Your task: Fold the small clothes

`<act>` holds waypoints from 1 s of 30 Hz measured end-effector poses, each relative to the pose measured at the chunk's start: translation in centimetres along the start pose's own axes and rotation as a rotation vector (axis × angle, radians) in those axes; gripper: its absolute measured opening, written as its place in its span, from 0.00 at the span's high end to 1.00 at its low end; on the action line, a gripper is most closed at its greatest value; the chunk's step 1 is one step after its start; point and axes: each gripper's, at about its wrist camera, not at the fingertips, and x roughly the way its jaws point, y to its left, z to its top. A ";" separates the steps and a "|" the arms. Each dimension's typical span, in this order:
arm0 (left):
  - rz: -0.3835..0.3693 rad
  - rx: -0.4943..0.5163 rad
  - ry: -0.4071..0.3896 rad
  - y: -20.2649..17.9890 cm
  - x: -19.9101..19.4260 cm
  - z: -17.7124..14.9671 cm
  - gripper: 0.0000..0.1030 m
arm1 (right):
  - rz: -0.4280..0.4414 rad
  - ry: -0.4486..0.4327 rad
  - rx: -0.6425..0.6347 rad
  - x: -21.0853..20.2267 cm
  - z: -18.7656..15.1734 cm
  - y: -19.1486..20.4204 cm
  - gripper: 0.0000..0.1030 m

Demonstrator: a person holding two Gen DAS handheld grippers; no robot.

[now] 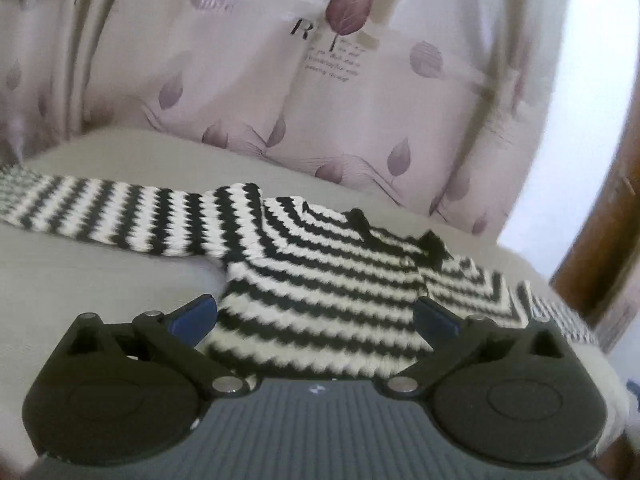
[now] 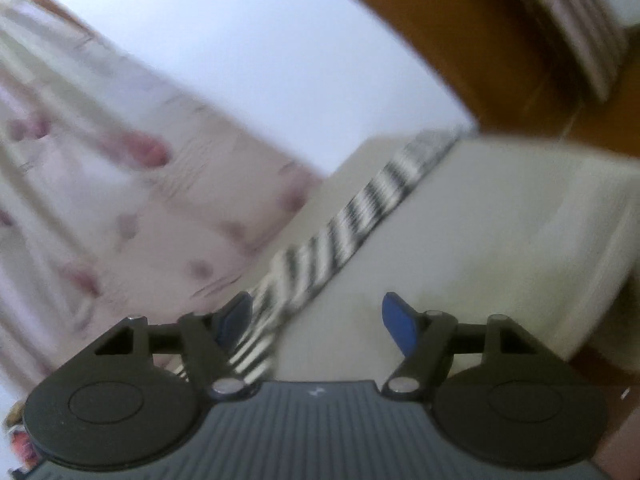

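My left claw (image 1: 316,316) stands wide, pads clear of the cloth, with the near hem of the striped sweater (image 1: 320,280) lying between and just ahead of them. The sweater lies flat on the pale bed (image 1: 100,280), one sleeve stretched left. My right claw (image 2: 318,320) is open too, gripping nothing; the other sleeve (image 2: 340,232) runs past its left pad across the bed. A leaf-print curtain (image 1: 320,100) hangs behind.

I see a black-and-white zigzag-striped sweater (image 1: 320,280) on a pale grey bed (image 1: 80,280), a cream curtain (image 1: 360,100) with mauve leaves, and my black tools' blue pads (image 2: 396,320).
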 end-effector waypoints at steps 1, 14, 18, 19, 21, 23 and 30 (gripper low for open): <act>0.009 -0.008 -0.001 -0.2 1.2 0.1 0.00 | -0.023 -0.026 0.011 0.8 1.7 -1.0 0.29; 0.149 -0.163 0.039 3.0 9.2 -0.1 0.00 | -0.172 0.081 0.403 15.2 14.9 -14.5 0.30; 0.179 -0.124 0.052 2.2 9.4 -0.3 0.00 | -0.118 0.018 0.527 18.5 15.0 -16.9 0.47; 0.184 -0.113 0.057 2.0 9.5 -0.3 0.00 | -0.098 -0.009 0.530 19.1 15.2 -17.1 0.71; 0.190 -0.103 0.065 1.9 9.8 -0.3 0.00 | -0.112 -0.027 0.486 20.0 15.7 -16.8 0.90; 0.196 -0.103 0.070 1.9 9.8 -0.1 0.00 | -0.123 -0.087 0.424 20.1 16.5 -15.6 0.91; 0.251 -0.080 -0.051 3.3 7.9 0.9 0.00 | -0.064 -0.148 0.224 18.2 19.5 -7.4 0.91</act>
